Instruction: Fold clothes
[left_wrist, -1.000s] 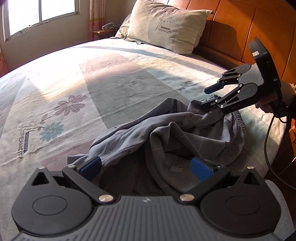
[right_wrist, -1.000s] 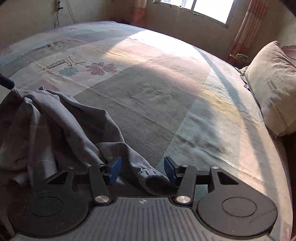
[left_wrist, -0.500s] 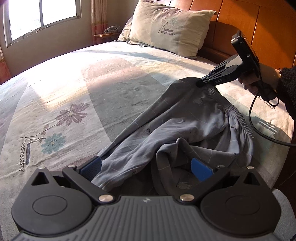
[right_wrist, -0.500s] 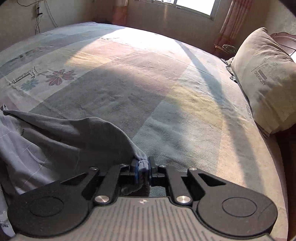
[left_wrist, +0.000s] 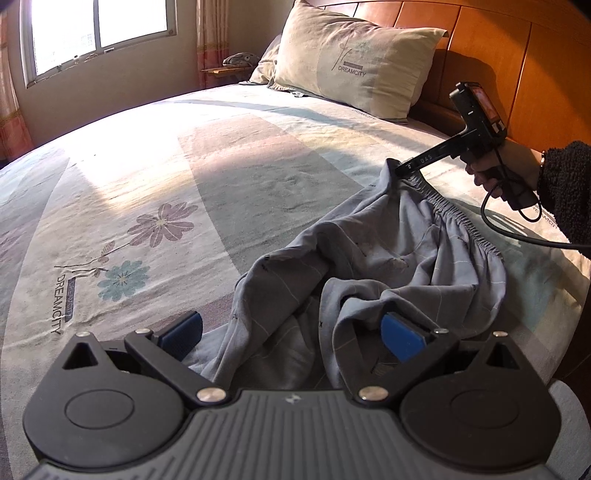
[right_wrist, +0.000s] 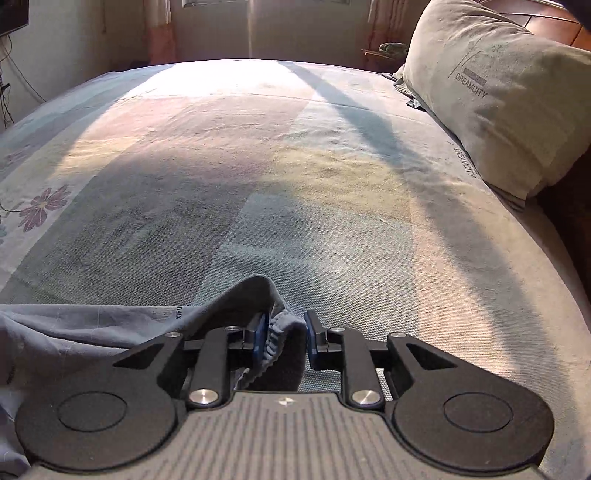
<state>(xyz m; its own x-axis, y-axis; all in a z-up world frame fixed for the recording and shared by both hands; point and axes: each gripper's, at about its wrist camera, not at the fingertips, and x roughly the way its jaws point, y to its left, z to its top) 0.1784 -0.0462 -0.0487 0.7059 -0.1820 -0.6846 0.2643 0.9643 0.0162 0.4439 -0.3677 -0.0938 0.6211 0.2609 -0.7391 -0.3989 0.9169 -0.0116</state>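
Plainly, little of the folding is done: the grey trousers (left_wrist: 388, 266) are heaped on the near part of the bed (left_wrist: 155, 155), crumpled, with no crease or fold laid in. Only the elastic waistband (left_wrist: 465, 221) is drawn out toward the pillow (left_wrist: 354, 62) and headboard (left_wrist: 517, 55), where one bunched corner is seen between the fingers of the right gripper (right_wrist: 282, 338). Its jaws are opening at this moment; the gathered hem is touched by the left blue pad, while a gap is seen at the other, so the cloth appears to be let go, not pinched. The left gripper (left_wrist: 291, 330) is spread wide over the nearer folds of the garment, with cloth between its pads (left_wrist: 400, 336) but nothing clamped. What is left, as judged from this, is nearly everything: the legs are to be smoothed flat, laid together, and doubled over.
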